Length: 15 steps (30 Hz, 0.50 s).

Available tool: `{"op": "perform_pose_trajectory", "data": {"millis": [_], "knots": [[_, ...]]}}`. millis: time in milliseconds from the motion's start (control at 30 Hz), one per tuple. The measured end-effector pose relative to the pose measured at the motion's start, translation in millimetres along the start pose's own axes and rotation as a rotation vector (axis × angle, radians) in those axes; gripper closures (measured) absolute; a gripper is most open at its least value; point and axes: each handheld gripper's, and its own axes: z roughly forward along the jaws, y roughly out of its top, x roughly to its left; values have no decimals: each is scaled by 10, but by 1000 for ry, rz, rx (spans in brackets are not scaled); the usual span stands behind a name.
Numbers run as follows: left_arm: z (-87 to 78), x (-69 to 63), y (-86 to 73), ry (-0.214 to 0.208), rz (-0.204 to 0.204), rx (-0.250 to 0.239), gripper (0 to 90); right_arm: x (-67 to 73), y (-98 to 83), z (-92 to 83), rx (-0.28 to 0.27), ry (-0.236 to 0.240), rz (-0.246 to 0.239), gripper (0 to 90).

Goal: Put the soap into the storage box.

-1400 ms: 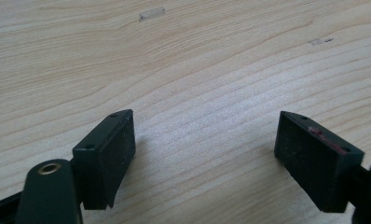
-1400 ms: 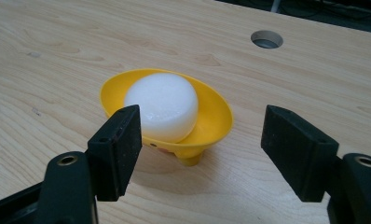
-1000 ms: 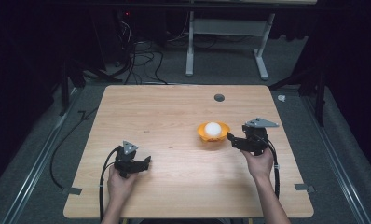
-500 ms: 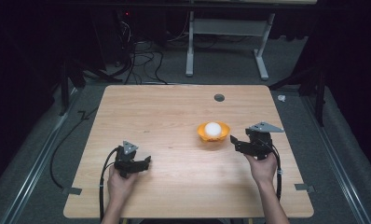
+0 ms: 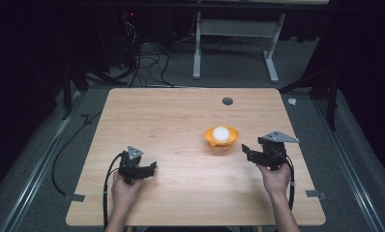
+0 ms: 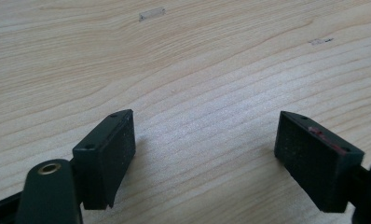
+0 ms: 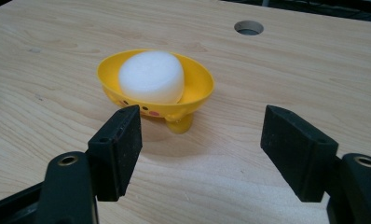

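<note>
Dark floor and cable clutter ring the wooden tabletop point(image 5: 171, 125). Over the last second my right tool point(image 5: 252, 153) has drawn back from the yellow bowl point(image 5: 221, 137) toward me; its jaws stand wide apart and hold nothing, so I judge the placing done. That bowl sits right of centre, just ahead of the right tool, and the white foam ball point(image 7: 151, 77) rests inside it. My left tool point(image 5: 149, 169) has stayed near the front edge, spread wide, empty over bare wood.
</note>
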Motion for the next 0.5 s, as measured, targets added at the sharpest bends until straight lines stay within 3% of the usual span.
{"op": "perform_pose_trajectory", "data": {"millis": [500], "knots": [[0,0,0,0,0,0,209,62,-94,-70,-10,14,6,297]]}}
